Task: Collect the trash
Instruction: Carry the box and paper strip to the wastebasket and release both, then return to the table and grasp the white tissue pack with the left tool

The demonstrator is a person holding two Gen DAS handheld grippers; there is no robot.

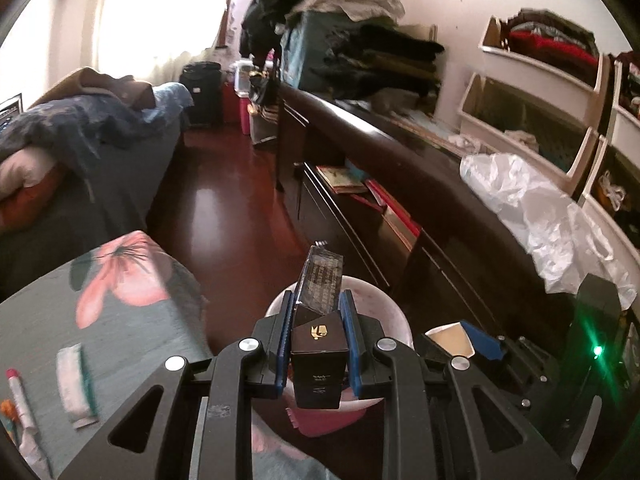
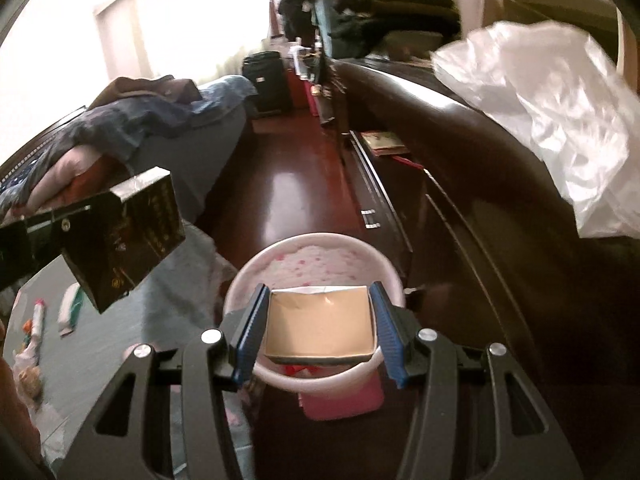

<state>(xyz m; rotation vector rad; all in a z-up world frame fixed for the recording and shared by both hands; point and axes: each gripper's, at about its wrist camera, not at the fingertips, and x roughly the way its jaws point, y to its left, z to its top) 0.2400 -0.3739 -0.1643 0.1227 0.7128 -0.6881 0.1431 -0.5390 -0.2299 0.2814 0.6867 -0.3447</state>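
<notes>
The open tan box (image 2: 320, 326) is clamped between the pads of the right hand-held gripper (image 2: 318, 332) and hangs directly over the white bin (image 2: 240, 280), its opening facing up, so a drop looks like all that side needs. The black box (image 1: 318, 344) is clamped in the left hand-held gripper (image 1: 318, 344), long axis pointing forward along the fingers; from the right wrist view it sits up and to the left of the bin, over the bed's edge, so the right one is nearer. More litter lies on the bed (image 1: 36, 344).
</notes>
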